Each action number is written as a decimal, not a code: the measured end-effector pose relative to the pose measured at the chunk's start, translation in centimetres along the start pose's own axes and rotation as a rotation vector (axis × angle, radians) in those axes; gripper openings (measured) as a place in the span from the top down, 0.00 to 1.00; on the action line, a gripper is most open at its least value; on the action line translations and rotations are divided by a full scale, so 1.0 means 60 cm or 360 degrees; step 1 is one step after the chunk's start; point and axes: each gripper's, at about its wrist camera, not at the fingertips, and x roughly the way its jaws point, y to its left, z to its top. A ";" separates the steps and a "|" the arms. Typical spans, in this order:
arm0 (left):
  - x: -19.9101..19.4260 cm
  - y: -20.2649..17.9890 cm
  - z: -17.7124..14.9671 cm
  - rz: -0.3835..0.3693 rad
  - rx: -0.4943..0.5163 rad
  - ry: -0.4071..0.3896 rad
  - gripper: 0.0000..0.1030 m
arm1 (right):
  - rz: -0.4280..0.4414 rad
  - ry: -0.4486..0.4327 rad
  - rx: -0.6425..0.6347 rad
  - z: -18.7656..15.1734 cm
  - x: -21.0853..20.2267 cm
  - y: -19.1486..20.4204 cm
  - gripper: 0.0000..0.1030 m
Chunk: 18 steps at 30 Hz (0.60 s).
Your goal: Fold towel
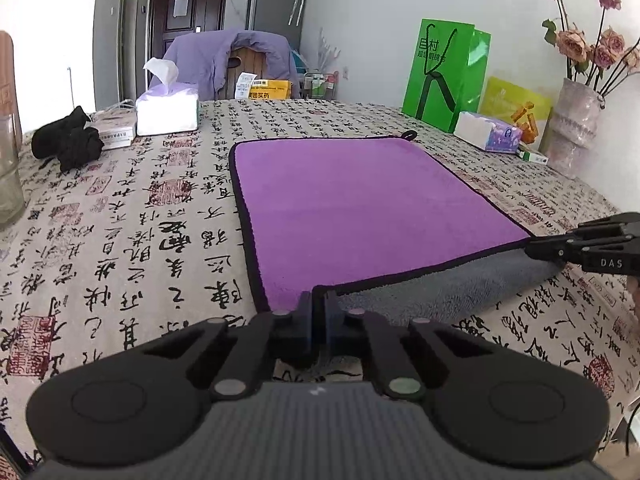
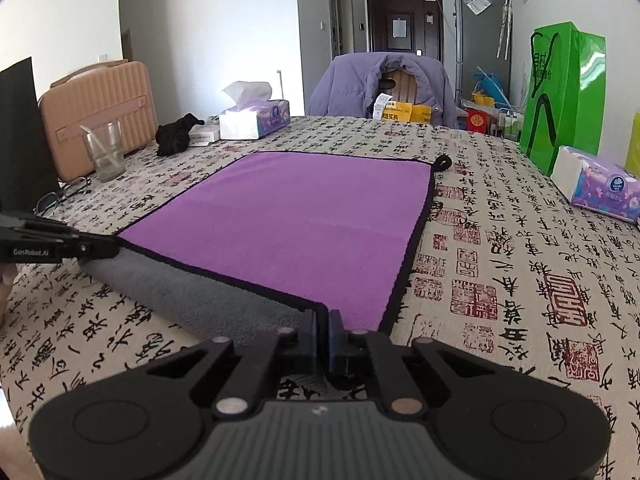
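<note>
A purple towel (image 1: 360, 208) with a black hem and a grey underside lies spread on the patterned tablecloth. Its near edge is lifted, so the grey side (image 1: 440, 292) shows. My left gripper (image 1: 319, 300) is shut on the near left corner. The right gripper (image 1: 532, 246) pinches the near right corner at the right edge of the left wrist view. In the right wrist view the towel (image 2: 296, 220) stretches ahead. There my right gripper (image 2: 322, 318) is shut on its corner, and the left gripper (image 2: 114, 249) holds the other at far left.
A tissue box (image 1: 166, 110), black cloth (image 1: 66, 142) and glass (image 1: 8, 168) stand at the left. A green bag (image 1: 444, 76), a tissue pack (image 1: 488, 132) and a flower vase (image 1: 572, 128) line the right. A pink case (image 2: 100, 112) stands far left.
</note>
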 end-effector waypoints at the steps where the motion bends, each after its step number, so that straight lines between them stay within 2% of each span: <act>1: -0.001 -0.001 0.001 0.0007 0.0004 -0.0002 0.94 | -0.0003 0.0008 0.0001 0.001 0.000 0.000 0.95; 7: -0.005 -0.008 0.007 0.0042 0.0034 -0.0034 0.94 | -0.0053 0.0013 -0.0031 0.006 0.002 0.012 0.96; 18: -0.014 -0.033 0.027 0.0121 0.0211 -0.0100 0.94 | -0.0110 -0.0052 -0.0079 0.017 -0.007 0.020 0.96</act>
